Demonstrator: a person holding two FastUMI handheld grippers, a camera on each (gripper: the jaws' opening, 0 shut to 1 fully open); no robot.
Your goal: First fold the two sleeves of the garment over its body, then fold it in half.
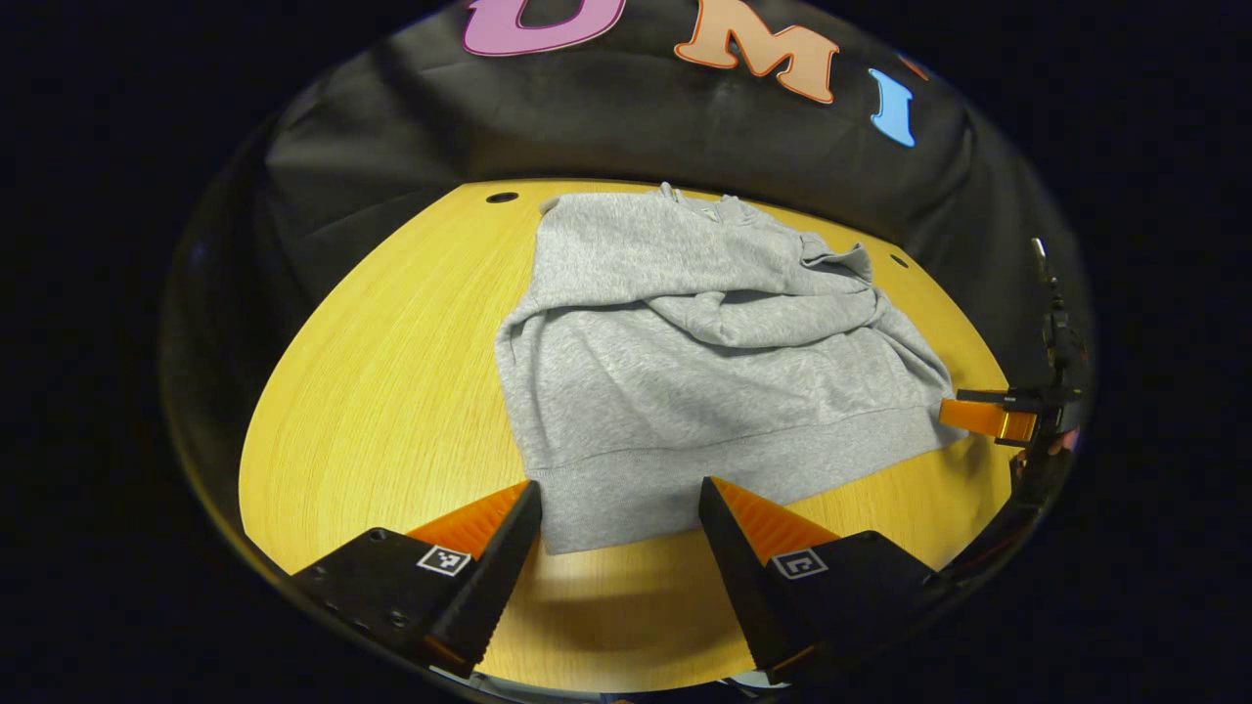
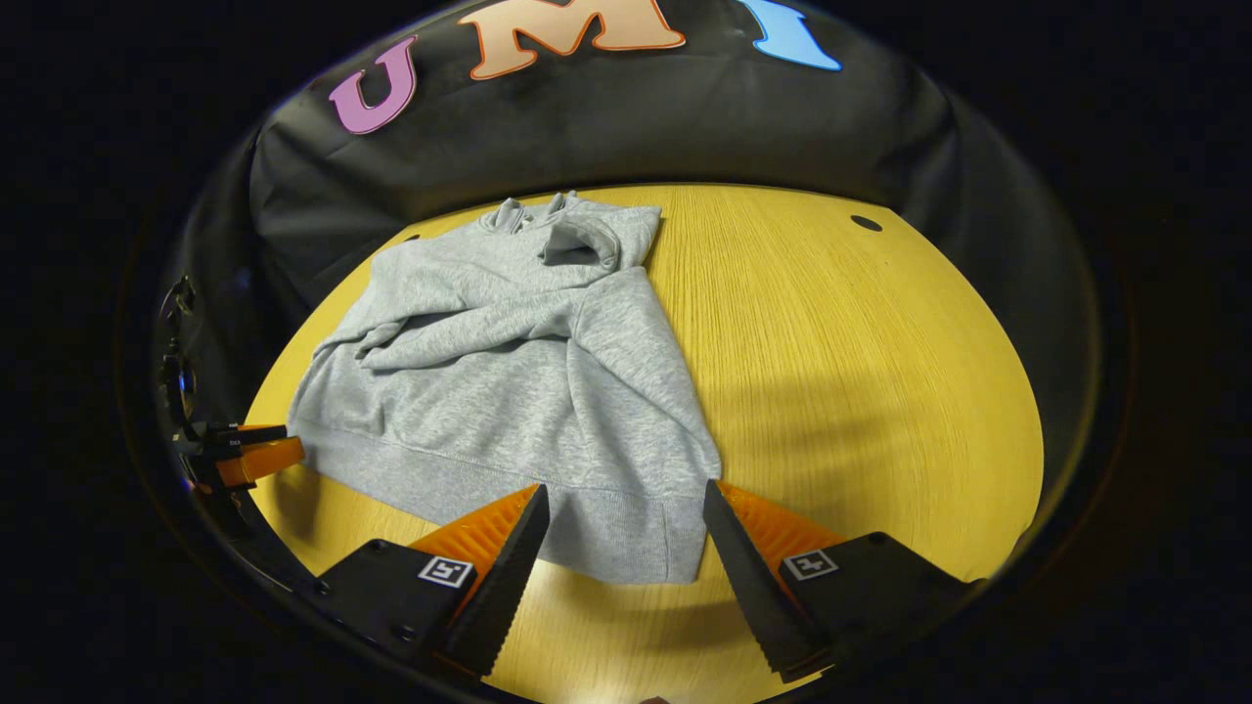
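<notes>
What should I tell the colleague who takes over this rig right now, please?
Left gripper: open, its fingers either side of one bottom-hem corner of the grey sweatshirt; whether it touches the cloth I cannot tell.
Right gripper: open, likewise at the other hem corner.
The sweatshirt lies flat on the yellow wooden table, collar toward the booth wall.
Done: both sleeves lie folded across the body.
Left: grip both hem corners and, probably, carry the hem up to the collar to fold it in half.
</notes>
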